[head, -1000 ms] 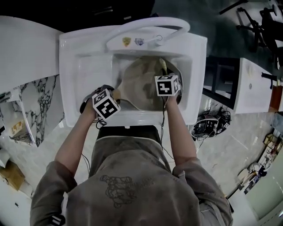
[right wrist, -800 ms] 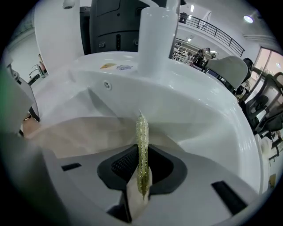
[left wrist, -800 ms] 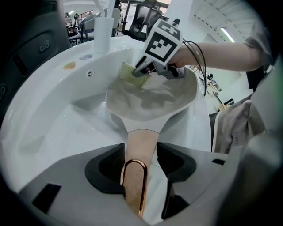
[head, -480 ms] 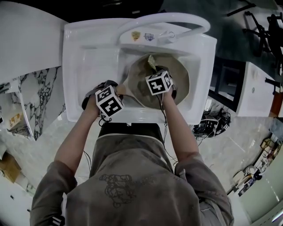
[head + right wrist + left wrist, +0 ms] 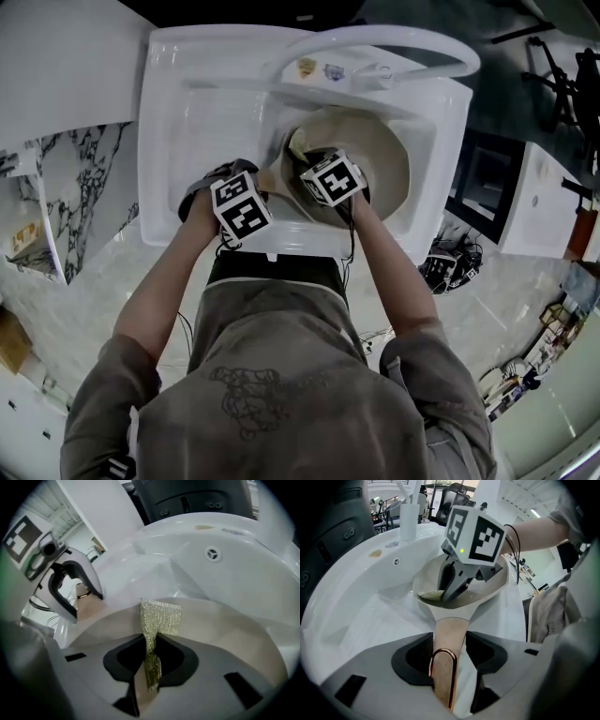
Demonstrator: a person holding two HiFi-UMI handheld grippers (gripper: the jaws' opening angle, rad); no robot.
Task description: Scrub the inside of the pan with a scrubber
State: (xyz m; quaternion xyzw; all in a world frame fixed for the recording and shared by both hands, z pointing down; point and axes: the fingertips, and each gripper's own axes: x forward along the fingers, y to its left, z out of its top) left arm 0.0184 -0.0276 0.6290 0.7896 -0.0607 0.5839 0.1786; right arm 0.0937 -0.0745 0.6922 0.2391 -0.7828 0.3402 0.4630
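Note:
A beige pan lies in the basin of the white sink, its handle pointing left. My left gripper is shut on that handle; its jaws have just been closing slightly with the handle, which has a copper loop, between them. My right gripper is shut on a gold-green mesh scrubber and points steeply down into the pan's left half. The scrubber lies on the pan's inside. In the left gripper view the right gripper reaches into the pan.
A white arched faucet spans the back of the sink above the pan. The sink's flat left part lies beside the handle. The basin wall with a round fitting rises behind the pan. Marble flooring surrounds the sink.
The right gripper has moved left across the pan toward the handle side with the scrubber and has rolled. The left gripper has stayed on the handle.

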